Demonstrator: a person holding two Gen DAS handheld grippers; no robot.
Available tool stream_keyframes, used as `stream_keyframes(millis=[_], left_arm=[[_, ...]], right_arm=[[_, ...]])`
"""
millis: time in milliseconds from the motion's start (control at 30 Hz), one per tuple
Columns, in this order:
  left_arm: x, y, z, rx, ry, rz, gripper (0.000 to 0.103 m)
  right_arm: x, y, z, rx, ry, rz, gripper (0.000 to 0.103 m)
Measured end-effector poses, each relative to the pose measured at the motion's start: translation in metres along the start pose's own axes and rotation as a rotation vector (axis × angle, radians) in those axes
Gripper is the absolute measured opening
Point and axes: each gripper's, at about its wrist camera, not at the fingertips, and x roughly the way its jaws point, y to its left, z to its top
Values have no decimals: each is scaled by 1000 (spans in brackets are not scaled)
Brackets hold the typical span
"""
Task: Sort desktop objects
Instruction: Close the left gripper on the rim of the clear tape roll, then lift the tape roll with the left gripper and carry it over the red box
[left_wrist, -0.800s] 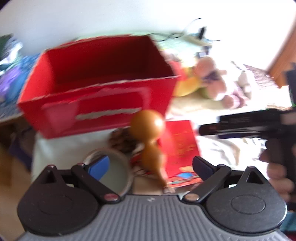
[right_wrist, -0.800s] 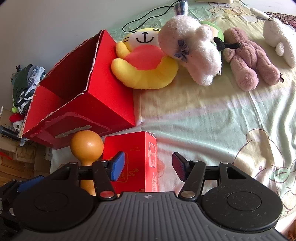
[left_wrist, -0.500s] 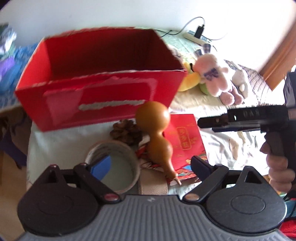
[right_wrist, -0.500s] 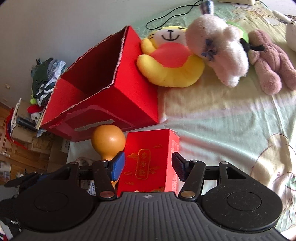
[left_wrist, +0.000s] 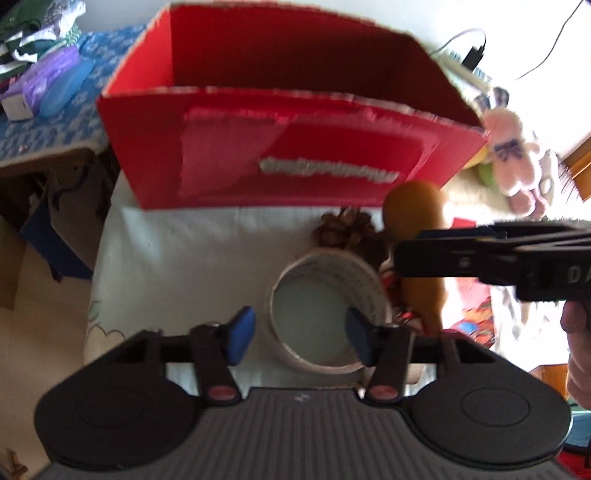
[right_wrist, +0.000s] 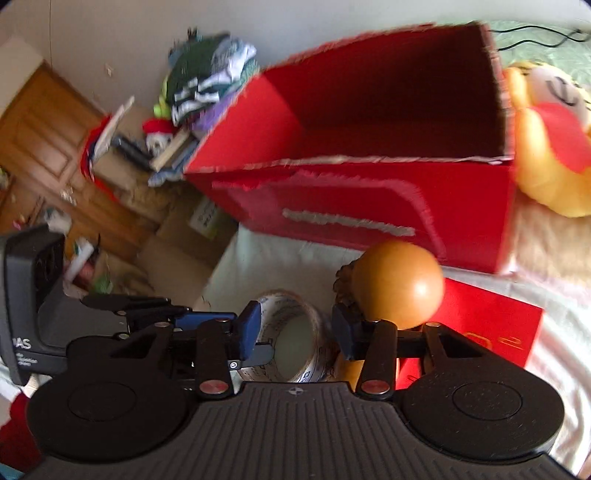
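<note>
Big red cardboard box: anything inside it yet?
The big red cardboard box shows only bare red inner walls; its floor is hidden behind the front wall, so I cannot tell.

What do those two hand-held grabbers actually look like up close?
Both look alike. The left gripper and the right gripper each have a ribbed dark grey body, two round black discs, black linkage arms with small red-capped pivots, and blue pads on the jaws. White lettering marks their sides. A bare hand holds one; no sleeve or cable shows.

The big box (left_wrist: 295, 162) is bright red with a pale strip across its front. Before it, the gourd (right_wrist: 399, 284) is golden-brown, the tape roll (left_wrist: 325, 306) off-white with dark print, the pine cone (left_wrist: 343, 229) brown.
</note>
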Motion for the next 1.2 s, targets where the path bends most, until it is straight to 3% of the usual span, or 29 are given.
stream_keyframes(millis=[133, 200, 267, 367, 633, 833, 1033, 1200], left_arm=[[8, 2, -4, 10, 15, 60, 38], [11, 7, -4, 0, 32, 66, 22], [14, 10, -4, -9, 40, 46, 15], [14, 4, -4, 29, 27, 79, 10], [-16, 2, 3, 96, -26, 107, 9], [-69, -5, 20, 165, -141, 124, 9], [-119, -11, 62, 246, -291, 111, 8], [-132, -14, 92, 312, -330, 96, 8]], right_arm=[[26, 6, 2, -31, 80, -53, 39], [32, 6, 2, -35, 101, -76, 34], [35, 9, 0, -39, 105, -110, 23], [38, 12, -2, -41, 113, -137, 16], [32, 25, 2, -48, 75, -126, 13], [-4, 56, 18, -129, -68, -121, 13], [-33, 76, 51, -142, -222, -128, 13], [-43, 85, 71, -119, -276, -175, 13]])
